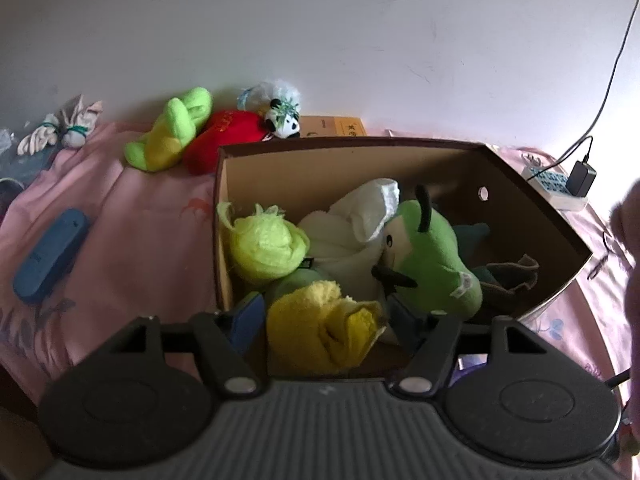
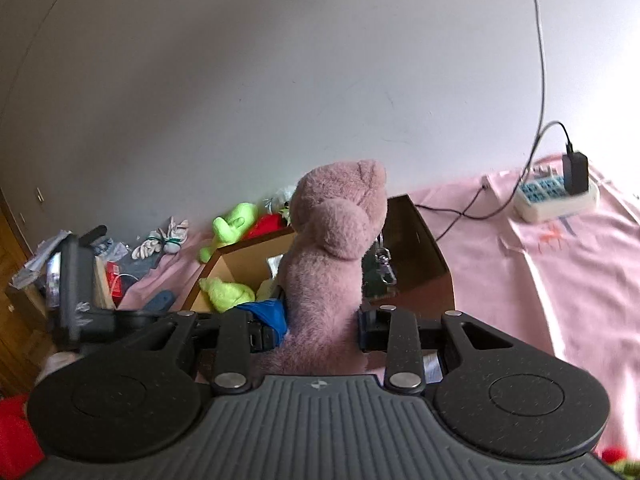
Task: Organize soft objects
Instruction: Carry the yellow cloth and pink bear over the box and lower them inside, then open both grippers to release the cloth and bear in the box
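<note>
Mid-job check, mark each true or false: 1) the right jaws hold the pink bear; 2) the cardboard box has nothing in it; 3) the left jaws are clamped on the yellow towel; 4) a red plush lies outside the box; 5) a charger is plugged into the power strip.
1) True: the right gripper grips the pink bear.
2) False: the cardboard box holds several soft toys.
3) False: the left gripper is open around the yellow towel.
4) True: red plush.
5) True: charger, power strip.

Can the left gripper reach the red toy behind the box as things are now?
Probably not directly. The red toy lies beyond the far corner of the box, while the open left gripper sits over the yellow cloth; it must lift over first.
</note>
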Available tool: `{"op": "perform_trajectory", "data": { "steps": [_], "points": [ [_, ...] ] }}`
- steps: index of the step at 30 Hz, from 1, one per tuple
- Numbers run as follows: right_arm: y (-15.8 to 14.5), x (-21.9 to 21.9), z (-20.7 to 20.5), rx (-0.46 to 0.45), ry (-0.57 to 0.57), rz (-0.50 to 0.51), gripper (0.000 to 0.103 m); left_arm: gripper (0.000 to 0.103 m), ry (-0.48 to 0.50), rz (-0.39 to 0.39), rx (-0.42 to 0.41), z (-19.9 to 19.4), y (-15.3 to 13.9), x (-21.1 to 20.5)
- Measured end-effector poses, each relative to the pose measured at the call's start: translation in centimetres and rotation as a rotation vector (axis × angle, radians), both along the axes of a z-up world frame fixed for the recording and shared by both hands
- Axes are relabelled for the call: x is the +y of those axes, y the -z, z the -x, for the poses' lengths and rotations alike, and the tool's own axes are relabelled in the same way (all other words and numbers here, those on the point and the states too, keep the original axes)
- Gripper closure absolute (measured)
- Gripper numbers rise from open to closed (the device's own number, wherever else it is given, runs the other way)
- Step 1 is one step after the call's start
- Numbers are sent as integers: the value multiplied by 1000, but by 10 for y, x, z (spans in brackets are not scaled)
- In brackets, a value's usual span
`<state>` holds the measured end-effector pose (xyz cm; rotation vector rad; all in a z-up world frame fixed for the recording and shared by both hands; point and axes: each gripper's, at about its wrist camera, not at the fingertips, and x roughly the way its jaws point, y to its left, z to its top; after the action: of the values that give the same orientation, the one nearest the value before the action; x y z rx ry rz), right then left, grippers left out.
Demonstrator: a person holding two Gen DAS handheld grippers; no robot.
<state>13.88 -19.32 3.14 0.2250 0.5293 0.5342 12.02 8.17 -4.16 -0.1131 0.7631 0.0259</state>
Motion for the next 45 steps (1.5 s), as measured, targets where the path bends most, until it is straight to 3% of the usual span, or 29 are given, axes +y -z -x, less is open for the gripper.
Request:
{"op": "perform_trajectory", "data": {
  "steps": [7, 15, 33, 45],
  "points": [
    [8, 18, -16, -5, -9, 41, 88, 33, -14, -1, 3, 11, -10, 4],
    [14, 33, -37, -8, -8, 94, 88, 33, -50, -83, 6, 20, -20, -4],
    [62, 66, -99, 22, 25, 287, 80, 32, -146, -62, 63, 39, -17, 15],
    [44, 47, -84, 62, 54, 194, 78, 31, -138, -75, 60, 35, -17, 12]
  ]
}}
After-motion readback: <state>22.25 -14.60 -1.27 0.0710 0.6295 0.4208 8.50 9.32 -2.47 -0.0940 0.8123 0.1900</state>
